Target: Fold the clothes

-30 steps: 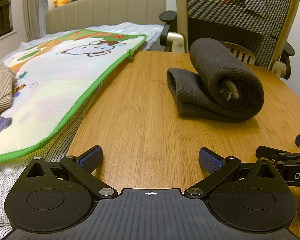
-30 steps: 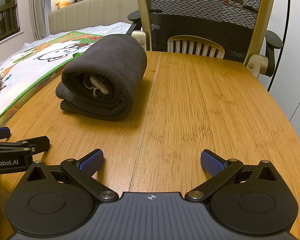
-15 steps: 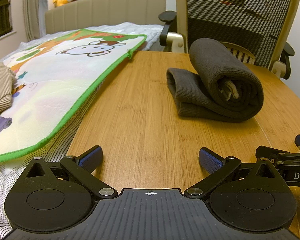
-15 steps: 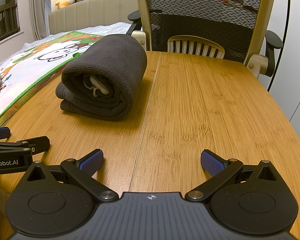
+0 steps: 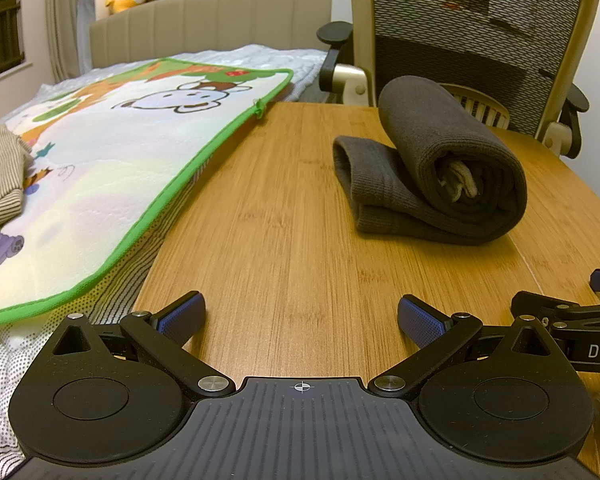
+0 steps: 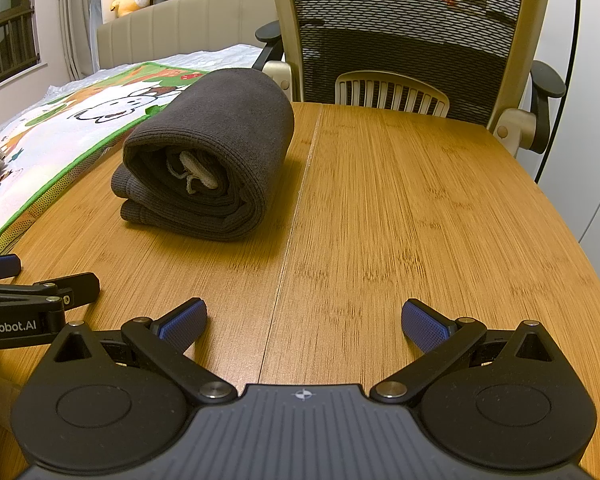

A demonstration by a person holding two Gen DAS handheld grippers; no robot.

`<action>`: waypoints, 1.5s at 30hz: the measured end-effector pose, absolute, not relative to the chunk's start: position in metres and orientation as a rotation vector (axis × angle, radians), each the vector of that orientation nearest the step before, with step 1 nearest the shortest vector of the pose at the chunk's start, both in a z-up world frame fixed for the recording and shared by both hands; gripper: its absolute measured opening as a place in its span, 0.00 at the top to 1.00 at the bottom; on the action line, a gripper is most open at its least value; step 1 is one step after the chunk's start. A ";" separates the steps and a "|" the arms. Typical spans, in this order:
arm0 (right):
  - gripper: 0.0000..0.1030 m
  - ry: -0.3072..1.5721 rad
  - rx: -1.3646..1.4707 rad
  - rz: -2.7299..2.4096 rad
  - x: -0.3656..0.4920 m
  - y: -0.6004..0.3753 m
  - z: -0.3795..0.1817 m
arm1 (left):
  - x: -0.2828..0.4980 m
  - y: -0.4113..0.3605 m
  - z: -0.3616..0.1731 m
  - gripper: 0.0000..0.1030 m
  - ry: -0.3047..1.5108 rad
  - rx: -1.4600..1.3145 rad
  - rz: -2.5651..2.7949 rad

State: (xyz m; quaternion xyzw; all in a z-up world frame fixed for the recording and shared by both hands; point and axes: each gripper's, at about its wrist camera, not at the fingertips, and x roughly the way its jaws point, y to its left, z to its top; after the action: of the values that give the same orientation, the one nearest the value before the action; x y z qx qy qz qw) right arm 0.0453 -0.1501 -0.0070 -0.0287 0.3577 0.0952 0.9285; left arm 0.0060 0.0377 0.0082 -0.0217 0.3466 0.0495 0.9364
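The left gripper [image 5: 300,316] and the right gripper [image 6: 304,318] both sit low over the wooden table [image 6: 420,208], side by side, jaws spread wide and holding nothing. Ahead of them lies the dark grey rolled garment [image 6: 212,160] — forward and to the right of the left gripper [image 5: 440,168], forward and to the left of the right one, well apart from both. Its long axis runs away from the grippers, the open rolled end facing them. Neither gripper looks clearly nearer — it lies roughly between their lines.
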 end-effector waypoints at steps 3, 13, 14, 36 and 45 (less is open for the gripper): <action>0.00 0.733 -0.059 0.194 0.045 -0.150 -0.007 | 0.006 0.037 0.008 0.00 0.711 -0.038 0.102; 0.00 0.732 -0.058 0.192 0.045 -0.150 -0.007 | 0.008 0.037 0.008 0.00 0.714 -0.029 0.104; 0.00 0.732 -0.058 0.192 0.045 -0.150 -0.007 | 0.008 0.037 0.008 0.00 0.714 -0.028 0.103; 0.00 0.735 -0.066 0.219 0.044 -0.152 -0.006 | 0.012 0.033 0.008 0.00 0.724 -0.030 0.121; 0.00 0.733 -0.077 0.284 0.044 -0.157 -0.005 | 0.013 0.035 0.011 0.00 0.733 -0.038 0.123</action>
State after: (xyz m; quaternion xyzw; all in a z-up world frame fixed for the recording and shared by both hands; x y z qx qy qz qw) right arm 0.0440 -0.1570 -0.0053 -0.0376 0.3572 0.1381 0.9230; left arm 0.0128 0.0346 0.0111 -0.0186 0.3582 0.0599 0.9315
